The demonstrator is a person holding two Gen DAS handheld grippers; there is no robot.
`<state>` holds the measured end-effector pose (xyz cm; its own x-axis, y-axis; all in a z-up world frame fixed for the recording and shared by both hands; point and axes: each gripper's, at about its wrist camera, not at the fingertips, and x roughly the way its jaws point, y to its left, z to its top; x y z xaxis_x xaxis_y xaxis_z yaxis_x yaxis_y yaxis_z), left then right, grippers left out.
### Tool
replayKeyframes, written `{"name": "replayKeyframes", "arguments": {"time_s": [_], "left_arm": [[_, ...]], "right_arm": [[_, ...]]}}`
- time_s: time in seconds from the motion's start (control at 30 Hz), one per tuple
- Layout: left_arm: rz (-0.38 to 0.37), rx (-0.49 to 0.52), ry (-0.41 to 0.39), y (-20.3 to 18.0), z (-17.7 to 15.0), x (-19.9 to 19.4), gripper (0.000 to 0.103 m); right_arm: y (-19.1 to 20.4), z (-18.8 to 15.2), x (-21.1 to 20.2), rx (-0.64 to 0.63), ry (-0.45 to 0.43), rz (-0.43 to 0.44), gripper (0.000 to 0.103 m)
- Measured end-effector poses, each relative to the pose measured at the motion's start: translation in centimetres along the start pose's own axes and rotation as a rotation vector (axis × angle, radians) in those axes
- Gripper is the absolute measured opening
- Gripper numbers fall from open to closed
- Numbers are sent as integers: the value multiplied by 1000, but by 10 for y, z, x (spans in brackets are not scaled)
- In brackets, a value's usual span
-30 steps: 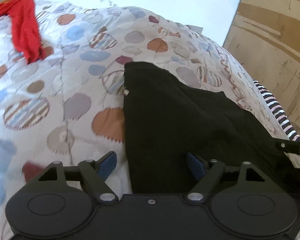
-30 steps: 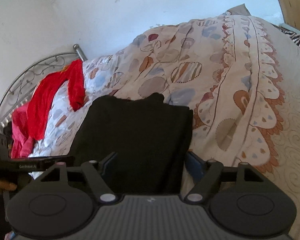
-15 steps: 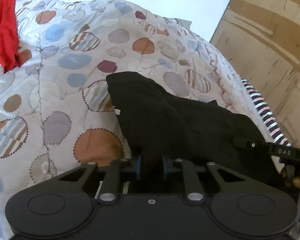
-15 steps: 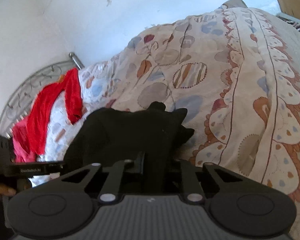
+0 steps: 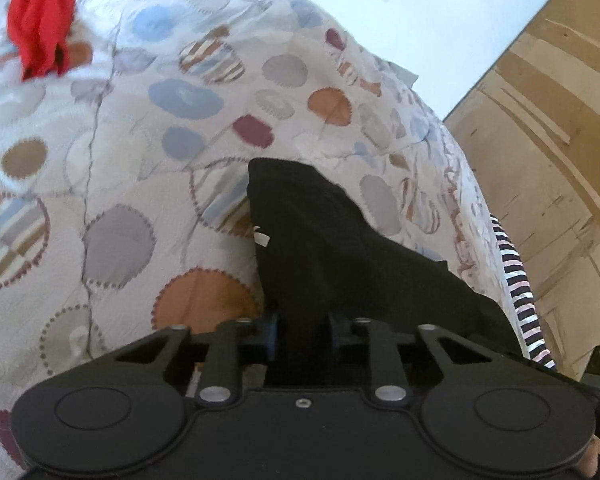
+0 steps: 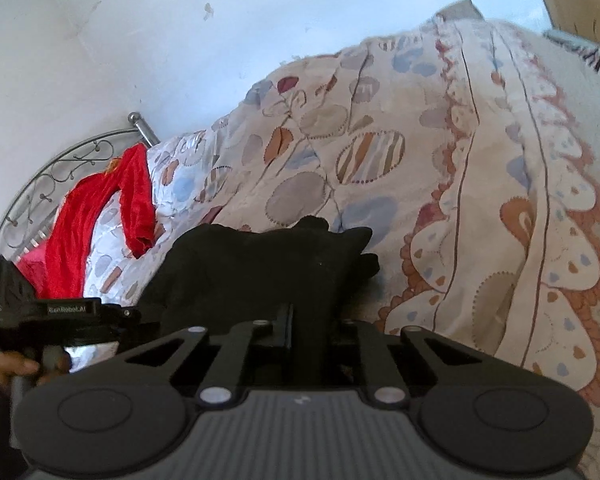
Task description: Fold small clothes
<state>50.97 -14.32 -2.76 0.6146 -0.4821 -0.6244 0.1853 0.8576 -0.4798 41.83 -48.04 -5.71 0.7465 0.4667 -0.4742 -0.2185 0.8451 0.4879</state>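
Observation:
A black garment (image 5: 320,240) lies bunched on the patterned quilt (image 5: 120,160). My left gripper (image 5: 302,332) is shut on its near edge, and the cloth rises between the blue pads. In the right wrist view the same black garment (image 6: 260,264) is gathered into a hump. My right gripper (image 6: 312,320) has its jaws closing on a fold of it, with the cloth pinched between the fingers. A white label (image 5: 262,238) shows on the garment's left edge. A hand holds the left tool at the lower left of the right wrist view.
A red garment (image 6: 96,216) hangs over the metal headboard (image 6: 60,164) at the bed's far end. A striped cloth (image 5: 516,280) lies along the right side of the quilt, next to a wooden panel (image 5: 560,160). A white wall (image 6: 180,40) stands behind the bed.
Both grippers have gone from open to closed on the black garment's near edge. The flat garment has been drawn up into folds, and the left view has shifted across the quilt.

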Motion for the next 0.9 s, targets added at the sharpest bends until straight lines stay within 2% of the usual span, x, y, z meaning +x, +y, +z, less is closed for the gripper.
{"name": "replayKeyframes", "arguments": {"time_s": [0.17,0.4,0.67,0.9], "left_arm": [[47,101,-79,-31,-3,-23,19],[18,196,-182,-70,-4,-72,19],[-18,244,-283,-94,-9,-141,19],[-9,259,-362,-96,-13,-198,19]], "right_arm": [[23,1,-21,-66,-77,-21,7],[62,5,-65,-146,-189,-20,7],[107,10,-113,-195,-312,4,7],[154,11,-139,-237,-357,46,7]]}}
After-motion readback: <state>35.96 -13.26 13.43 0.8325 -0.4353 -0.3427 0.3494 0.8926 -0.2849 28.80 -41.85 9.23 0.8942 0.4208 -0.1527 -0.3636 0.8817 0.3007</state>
